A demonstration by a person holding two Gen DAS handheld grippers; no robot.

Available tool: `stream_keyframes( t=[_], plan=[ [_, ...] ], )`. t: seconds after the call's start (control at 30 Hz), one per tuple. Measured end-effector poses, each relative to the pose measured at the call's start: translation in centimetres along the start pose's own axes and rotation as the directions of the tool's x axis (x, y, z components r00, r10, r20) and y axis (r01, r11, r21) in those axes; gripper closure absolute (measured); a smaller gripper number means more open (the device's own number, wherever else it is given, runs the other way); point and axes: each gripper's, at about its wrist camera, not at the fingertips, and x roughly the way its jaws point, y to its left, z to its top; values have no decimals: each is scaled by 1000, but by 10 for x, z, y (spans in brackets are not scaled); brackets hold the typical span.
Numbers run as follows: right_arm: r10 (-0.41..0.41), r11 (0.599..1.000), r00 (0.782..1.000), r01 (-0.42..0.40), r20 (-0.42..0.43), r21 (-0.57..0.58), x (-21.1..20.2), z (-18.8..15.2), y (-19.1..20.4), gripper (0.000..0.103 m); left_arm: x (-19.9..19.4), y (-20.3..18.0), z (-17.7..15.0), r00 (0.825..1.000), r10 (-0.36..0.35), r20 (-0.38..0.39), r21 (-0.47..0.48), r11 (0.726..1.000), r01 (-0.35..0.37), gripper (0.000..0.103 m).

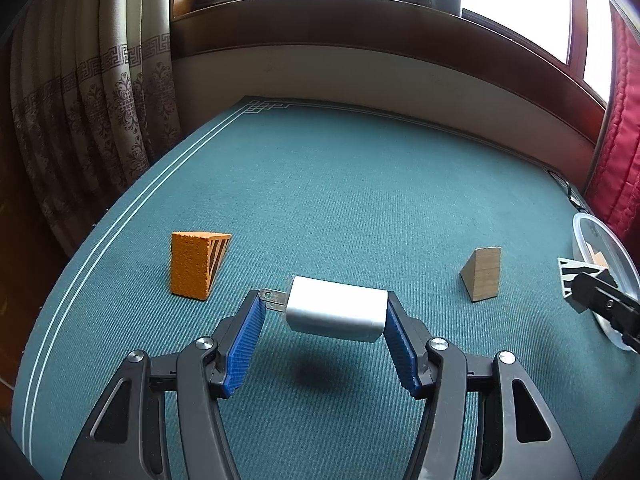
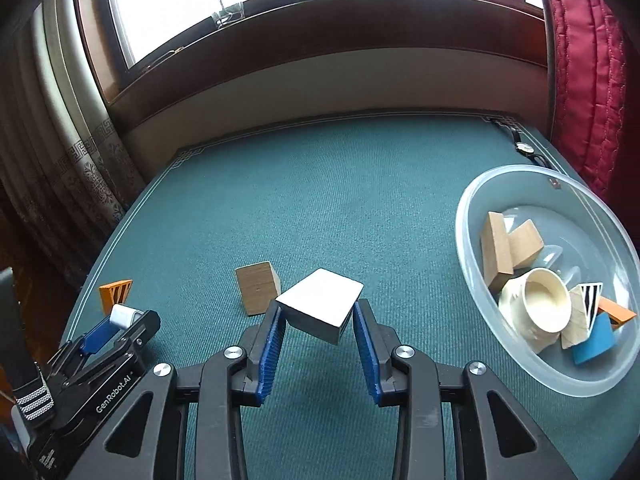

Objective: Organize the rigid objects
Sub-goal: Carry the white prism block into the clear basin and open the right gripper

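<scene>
My left gripper (image 1: 325,312) is shut on a white plug charger (image 1: 336,310) and holds it above the green table mat, prongs to the left. My right gripper (image 2: 318,314) is shut on a white wedge block (image 2: 320,304), lifted off the mat. An orange wedge (image 1: 196,264) stands left of the charger; it also shows in the right wrist view (image 2: 115,290). A wooden wedge (image 1: 482,278) stands to the right, seen in the right wrist view (image 2: 258,286) too. A clear bowl (image 2: 472,264) at right holds several blocks and a cream cup (image 2: 540,304).
A wristwatch (image 2: 524,146) lies at the mat's far right corner. A red curtain (image 2: 584,60) hangs on the right and a patterned curtain (image 1: 92,120) on the left. A wall and window sill lie behind the table.
</scene>
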Motion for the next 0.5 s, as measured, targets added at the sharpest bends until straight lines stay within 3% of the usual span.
stream_keyframes(
  t=[0.5],
  plan=[
    [-147,978,982,127,115,168,-55,11,-82,66,-3,-7,-2,1000,12,15,22,1000,-13,43]
  ],
)
